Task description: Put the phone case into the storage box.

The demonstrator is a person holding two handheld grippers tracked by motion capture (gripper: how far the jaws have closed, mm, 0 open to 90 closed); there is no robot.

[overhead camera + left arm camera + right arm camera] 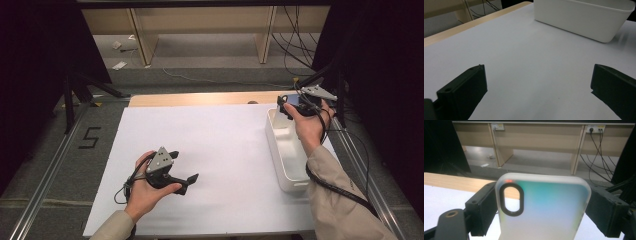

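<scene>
At the right of the high view, the right tool (289, 107) clamps a frosted translucent phone case (544, 207) above the white plastic bin (280, 155), while the left tool (187, 181) rests wide open and empty on the white worktop (215, 145).

I read one mark: a black "5" (89, 137) on the grey floor, at nine o'clock from my white sheet (210, 150).

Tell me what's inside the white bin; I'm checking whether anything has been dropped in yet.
The white bin shows bare white floor in the high view. The person's right forearm covers its right side, so that part stays unseen. The phone case sits clamped in the right gripper.
</scene>
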